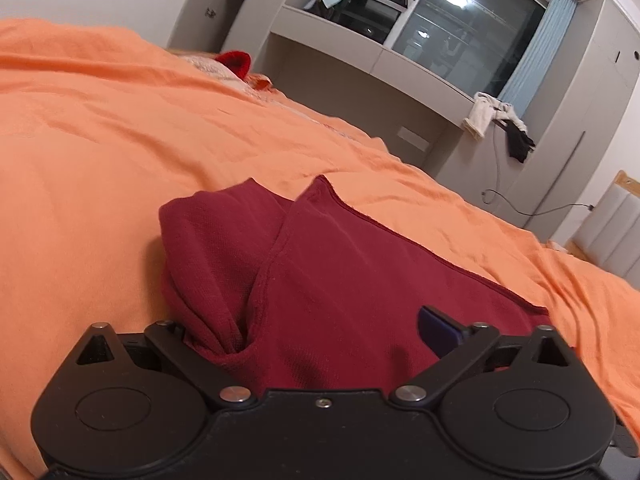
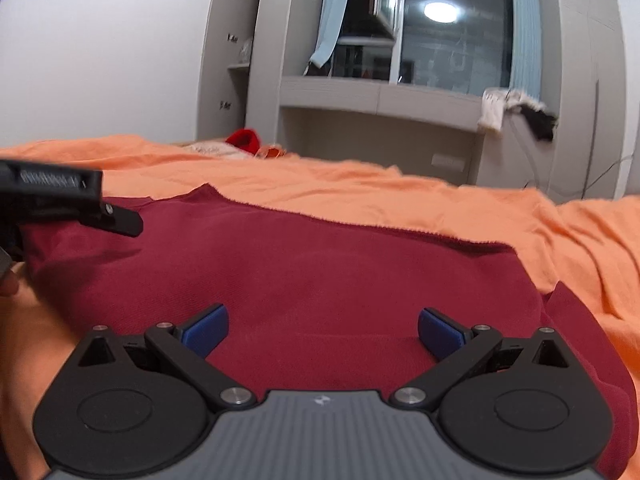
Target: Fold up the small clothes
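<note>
A dark red garment (image 1: 332, 280) lies on the orange bedsheet (image 1: 100, 140). In the left wrist view its near left part is bunched into a fold and drapes over my left gripper (image 1: 320, 332). The jaws stand wide apart; only the right blue pad (image 1: 438, 330) shows, the left one is hidden under cloth. In the right wrist view the garment (image 2: 320, 272) lies spread fairly flat. My right gripper (image 2: 322, 330) is open just above its near edge, both blue pads (image 2: 206, 330) clear of the cloth. The left gripper's body (image 2: 60, 196) shows at the left edge.
A red item (image 2: 244, 140) and pale patterned bedding lie at the bed's far end. Grey built-in cabinets and a window ledge (image 2: 380, 100) stand behind the bed. White and black clothes (image 1: 496, 120) hang off the ledge. A headboard (image 1: 616, 232) is at right.
</note>
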Available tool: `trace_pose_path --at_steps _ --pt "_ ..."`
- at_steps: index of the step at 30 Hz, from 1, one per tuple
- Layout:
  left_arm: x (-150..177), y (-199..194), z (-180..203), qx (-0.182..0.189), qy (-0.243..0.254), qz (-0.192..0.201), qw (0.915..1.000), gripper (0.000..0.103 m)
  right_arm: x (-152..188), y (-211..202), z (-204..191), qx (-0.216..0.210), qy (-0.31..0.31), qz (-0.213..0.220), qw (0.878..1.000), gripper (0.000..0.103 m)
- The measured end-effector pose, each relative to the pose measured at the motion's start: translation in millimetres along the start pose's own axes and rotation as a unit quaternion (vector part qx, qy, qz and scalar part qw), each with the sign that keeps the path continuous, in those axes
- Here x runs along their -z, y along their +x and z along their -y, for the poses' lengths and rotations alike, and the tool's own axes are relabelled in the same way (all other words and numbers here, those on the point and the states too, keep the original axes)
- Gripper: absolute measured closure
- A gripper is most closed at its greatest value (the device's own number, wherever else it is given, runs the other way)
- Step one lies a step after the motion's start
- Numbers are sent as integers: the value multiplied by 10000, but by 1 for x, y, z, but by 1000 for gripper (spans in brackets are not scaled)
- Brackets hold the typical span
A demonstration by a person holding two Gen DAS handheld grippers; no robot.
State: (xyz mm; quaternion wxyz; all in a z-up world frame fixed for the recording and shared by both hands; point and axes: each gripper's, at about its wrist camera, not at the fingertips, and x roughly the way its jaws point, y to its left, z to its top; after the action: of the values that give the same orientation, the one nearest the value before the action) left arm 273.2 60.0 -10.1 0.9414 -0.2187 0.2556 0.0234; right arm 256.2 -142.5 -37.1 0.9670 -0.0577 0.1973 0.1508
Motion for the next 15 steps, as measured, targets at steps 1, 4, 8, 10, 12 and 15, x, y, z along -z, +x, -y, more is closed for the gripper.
trace_pose_path --at_steps 1,4,8,10,12,15 --pt "2 0 2 -103 40 65 9999 13 -3 -2 5 -104 41 -88 9999 0" --pt "3 -1 3 -334 121 204 9992 26 -11 -12 27 -413 313 -341 9981 0" --pt "2 -2 1 -561 127 333 9978 44 -18 -35 63 -402 930 -333 9943 0" --pt "1 -3 0 -556 137 365 9977 46 -21 -47 84 -270 1190 -262 9922 0" --pt "1 -4 1 -603 214 418 9971 52 -25 -61 107 -74 1490 -190 9886 0" --pt "-1 -4 4 -603 248 400 9971 67 -28 -77 144 14 1944 -131 9808 0"
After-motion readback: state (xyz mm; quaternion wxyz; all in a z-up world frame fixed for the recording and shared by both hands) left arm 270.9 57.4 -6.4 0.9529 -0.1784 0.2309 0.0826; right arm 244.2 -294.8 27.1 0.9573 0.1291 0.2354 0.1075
